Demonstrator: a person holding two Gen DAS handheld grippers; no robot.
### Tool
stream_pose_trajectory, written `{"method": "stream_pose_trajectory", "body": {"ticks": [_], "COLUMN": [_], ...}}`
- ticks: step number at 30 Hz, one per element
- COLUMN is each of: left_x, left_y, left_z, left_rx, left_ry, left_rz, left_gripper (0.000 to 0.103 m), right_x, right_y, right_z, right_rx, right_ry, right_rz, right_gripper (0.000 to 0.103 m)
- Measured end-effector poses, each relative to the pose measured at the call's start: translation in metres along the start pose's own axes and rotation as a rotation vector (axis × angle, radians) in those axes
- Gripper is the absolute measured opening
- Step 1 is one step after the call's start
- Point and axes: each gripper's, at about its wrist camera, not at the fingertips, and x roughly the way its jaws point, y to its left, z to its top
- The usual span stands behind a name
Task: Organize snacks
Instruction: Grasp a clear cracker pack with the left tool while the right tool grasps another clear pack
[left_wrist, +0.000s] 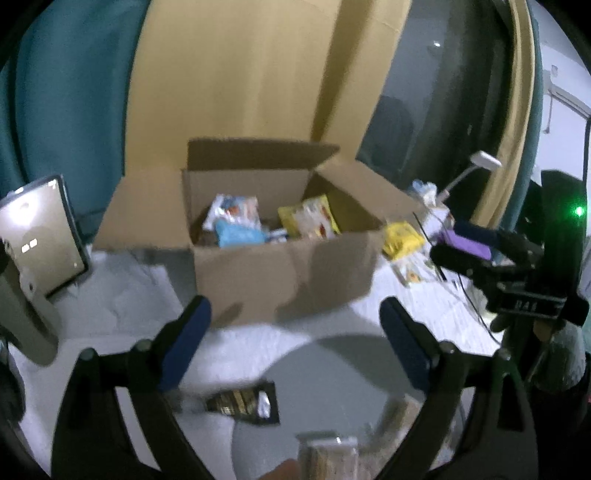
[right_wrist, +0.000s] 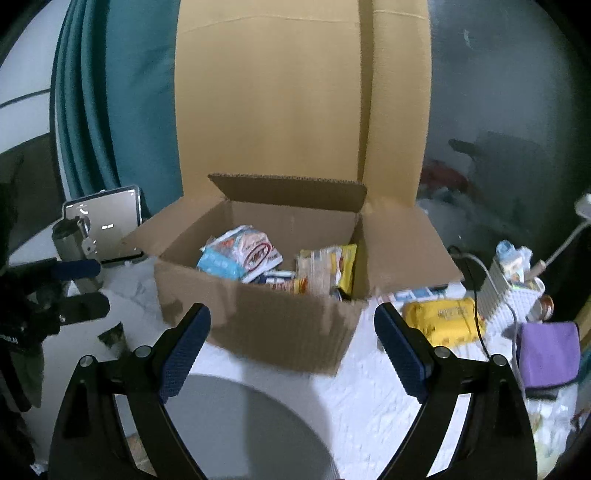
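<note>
Both our left gripper (left_wrist: 295, 339) and right gripper (right_wrist: 291, 347) have open, empty fingers. Snack packets lie in the cardboard box (right_wrist: 258, 317); a dark packet (left_wrist: 243, 402) waits on the table (left_wrist: 122, 295). It looks light, crinkly and slippery, so we should pinch its edge.

Brown cardboard box (right_wrist: 266, 325) — yellow packet (right_wrist: 441, 319), purple cloth (right_wrist: 548, 354), teal curtain (right_wrist: 110, 110).

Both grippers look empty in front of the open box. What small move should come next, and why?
Probably lower the left gripper onto the dark snack packet lying on the white table just below its open, empty jaws. The cardboard box already holds several packets, and this one is still outside it.
</note>
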Motion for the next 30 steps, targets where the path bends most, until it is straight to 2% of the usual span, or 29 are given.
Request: {"method": "stream_pose_trajectory", "body": {"ticks": [6,16,18,22,27,30], "left_x": [-0.007,-0.007,-0.005,-0.010,-0.009,-0.007], "left_y": [-0.014,-0.032,-0.035,-0.039,-0.041,-0.042], "left_z": [-0.042,-0.116,-0.127,-0.143,-0.160,-0.166], "left_rx": [-0.026,-0.070,-0.067,-0.024,-0.014,-0.022], "left_ry": [0.050,0.190,0.211,0.212,0.244,0.260], "left_rz": [-0.031,-0.097,-0.094,-0.025,-0.008,-0.022], "left_gripper": [0.097,0.097,0.097,0.097,0.097,0.097], "right_x": [-0.021,-0.039,-0.042,-0.050,-0.058,-0.062], "right_y": [0.009,0.024,0.021,0.016,0.013,0.010], "right_z": [-0.032,-0.102,-0.117,-0.144,-0.183,-0.203], "right_rx": [0.020,0.042,0.062,0.105,0.119,0.125], "right_ry": [0.033,0.140,0.157,0.185,0.248,0.288], "right_rz": [-0.007,-0.021,-0.032,-0.050,-0.060,-0.064], "right_gripper": [0.092,0.092,0.092,0.092,0.092,0.092]}}
